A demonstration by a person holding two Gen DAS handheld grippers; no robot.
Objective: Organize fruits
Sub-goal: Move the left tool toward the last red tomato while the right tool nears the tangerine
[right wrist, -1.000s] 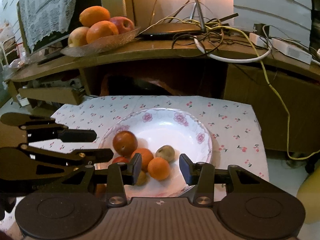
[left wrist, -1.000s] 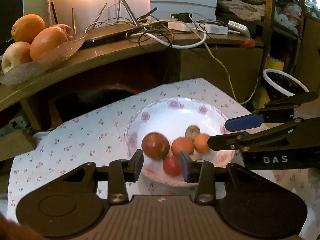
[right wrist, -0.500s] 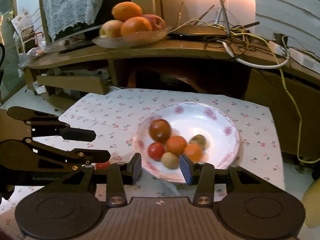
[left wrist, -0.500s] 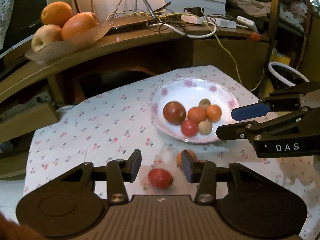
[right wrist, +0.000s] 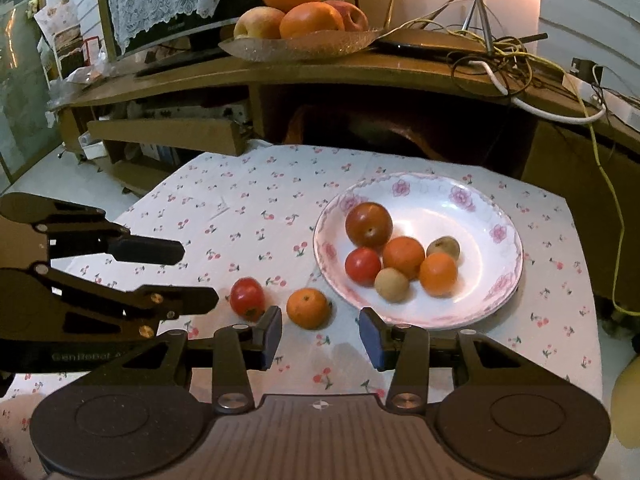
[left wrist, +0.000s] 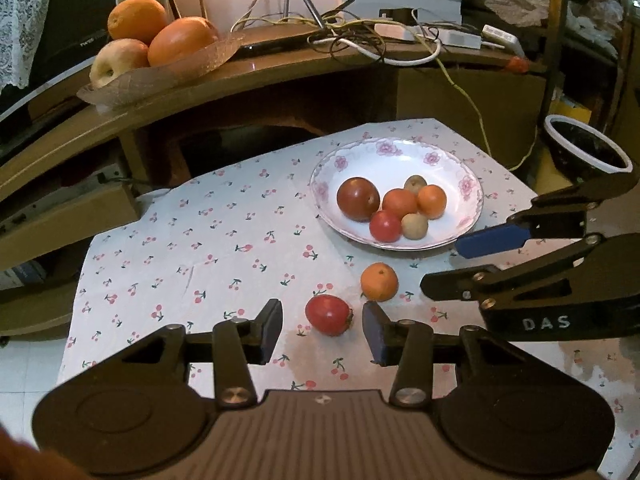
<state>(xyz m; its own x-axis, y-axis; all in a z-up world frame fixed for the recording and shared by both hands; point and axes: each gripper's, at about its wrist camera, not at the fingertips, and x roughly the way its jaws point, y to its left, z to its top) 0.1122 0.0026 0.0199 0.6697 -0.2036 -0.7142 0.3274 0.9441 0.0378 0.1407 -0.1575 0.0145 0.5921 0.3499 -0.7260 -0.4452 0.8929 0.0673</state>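
Note:
A white flowered plate (left wrist: 460,184) (right wrist: 500,216) on the cherry-print cloth holds several small fruits: a dark red one (left wrist: 357,199), oranges, a tomato and brownish ones. A red tomato (left wrist: 328,314) (right wrist: 247,298) and a small orange (left wrist: 379,281) (right wrist: 308,307) lie loose on the cloth in front of the plate. My left gripper (left wrist: 322,332) is open and empty, with the loose tomato just ahead between its fingers. My right gripper (right wrist: 320,336) is open and empty, just behind the loose orange.
A glass dish (left wrist: 168,72) (right wrist: 304,46) of large oranges and apples sits on the wooden shelf behind the table, beside tangled cables (left wrist: 360,36). A black bin with a white rim (left wrist: 584,152) stands to the right. The cloth's edges drop off at left and front.
Both grippers have pulled back and up from the plate, so the loose tomato and orange on the cloth have come into view. Both stayed open.

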